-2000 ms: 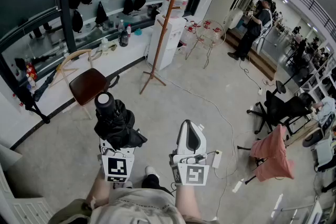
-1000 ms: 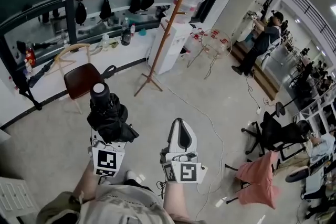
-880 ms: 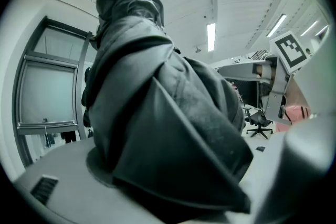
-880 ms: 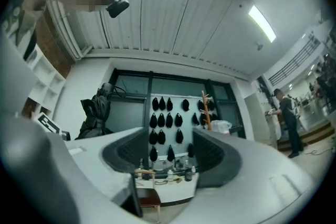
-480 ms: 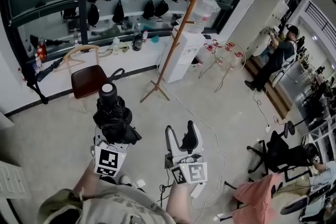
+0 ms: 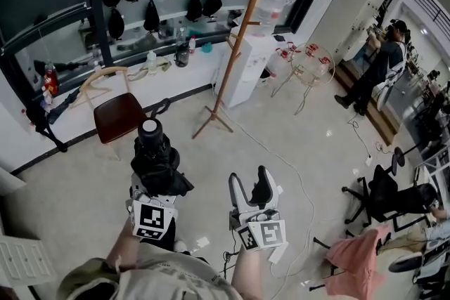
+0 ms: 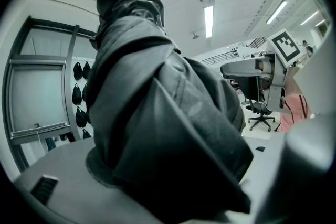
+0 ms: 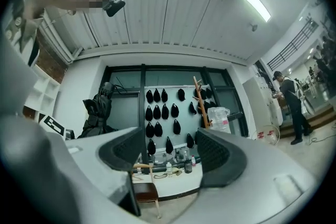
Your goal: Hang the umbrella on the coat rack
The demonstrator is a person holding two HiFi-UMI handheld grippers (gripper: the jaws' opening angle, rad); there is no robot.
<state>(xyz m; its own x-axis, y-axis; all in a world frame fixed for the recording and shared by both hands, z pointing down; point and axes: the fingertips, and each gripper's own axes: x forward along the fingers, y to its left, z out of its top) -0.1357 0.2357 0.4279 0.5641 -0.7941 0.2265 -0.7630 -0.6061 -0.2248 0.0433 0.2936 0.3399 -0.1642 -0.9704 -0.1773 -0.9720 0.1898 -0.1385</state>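
A folded black fabric umbrella (image 6: 156, 164) stands upright, clamped between the jaws of the left gripper (image 6: 155, 187), just as it was two seconds ago. The right gripper (image 6: 254, 187), closed a second earlier, has just opened its jaws wide, with nothing between them. The tall wooden coat rack (image 6: 243, 31) remains well ahead of the umbrella, beside a white water dispenser (image 6: 249, 70).

Folded black umbrella, wooden coat rack well apart.
The umbrella (image 6: 156, 164) stands upright with its round cap uppermost, its crumpled fabric clamped in the left hand-held gripper (image 6: 155, 186). The coat rack (image 6: 241, 35), a slim brown pole with pegs near the top, stands on splayed feet on the floor.
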